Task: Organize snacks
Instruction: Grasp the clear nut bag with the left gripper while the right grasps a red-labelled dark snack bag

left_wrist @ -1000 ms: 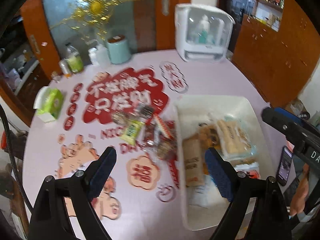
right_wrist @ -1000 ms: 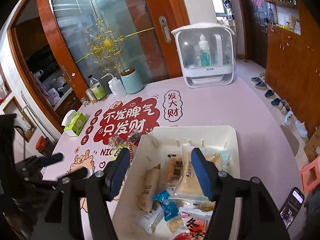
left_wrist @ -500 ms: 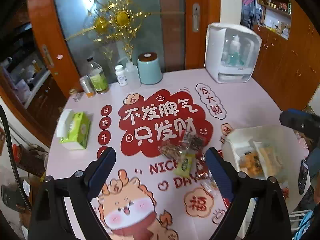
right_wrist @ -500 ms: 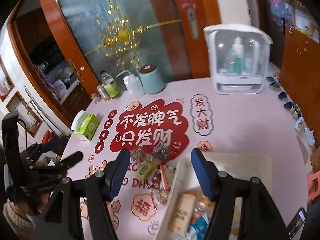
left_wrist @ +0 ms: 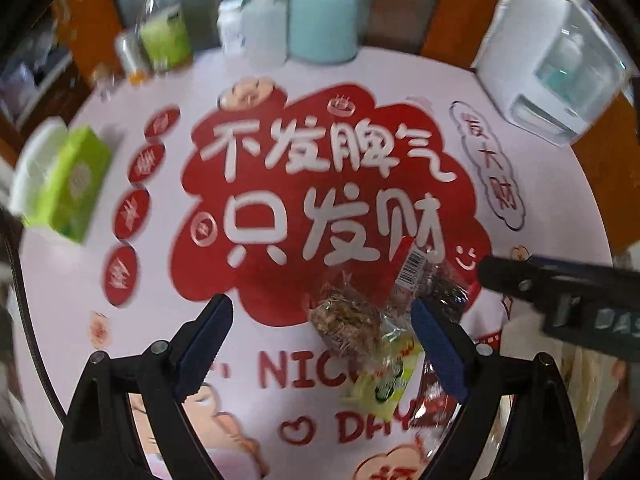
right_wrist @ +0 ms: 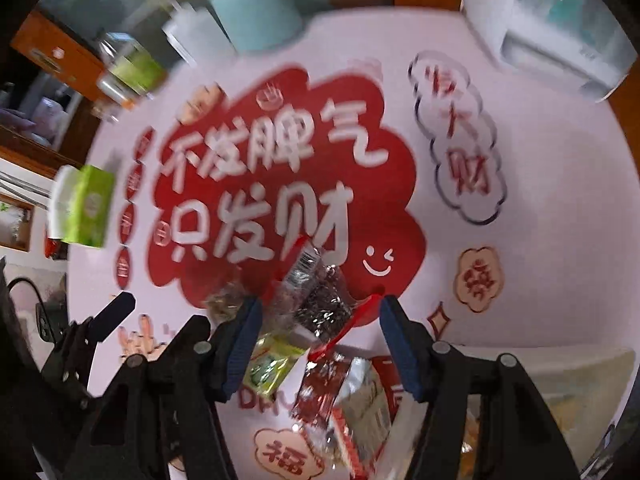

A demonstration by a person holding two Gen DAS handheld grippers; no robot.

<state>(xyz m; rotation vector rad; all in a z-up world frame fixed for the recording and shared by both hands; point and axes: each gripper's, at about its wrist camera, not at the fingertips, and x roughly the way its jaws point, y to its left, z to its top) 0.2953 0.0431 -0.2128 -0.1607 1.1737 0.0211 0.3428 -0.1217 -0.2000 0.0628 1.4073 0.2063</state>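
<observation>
1. The right gripper (right_wrist: 320, 344) now hangs steeply over the loose pile of snacks (right_wrist: 316, 320); a second ago it was above the white tray. Its fingers (right_wrist: 400, 344) are closing, with the packets between them but, as far as the view shows, not yet pressed.
2. The left gripper (left_wrist: 320, 344) has also swung away from the tray and dropped toward the pile. Its fingers (left_wrist: 208, 340) stand wide apart and hold nothing; the snacks lie just inside its right finger.
3. My reading: both hands have gone from the tray to the pile, so a fresh pick-up is starting, most likely by the right hand.
4. Between the right fingers sits a clear crinkly bag of dark seeds (right_wrist: 324, 304) with a barcode flap, glossy and flimsy. Just nearer lies a yellow-green packet (right_wrist: 268, 364) and a shiny red foil wrapper (right_wrist: 320, 392).
5. In the left view a clear bag of brown crumbly snack (left_wrist: 348, 320) lies flat beside them.
6. The white tray (right_wrist: 560, 364), hard plastic with a rounded rim, sits to the right of the right fingers.
7. Everything rests on the bench (left_wrist: 400, 72), covered by a smooth pink cloth with a red printed design.
8. Farther off stand a green tissue box (left_wrist: 68, 184) and a mint canister (left_wrist: 324, 24).
</observation>
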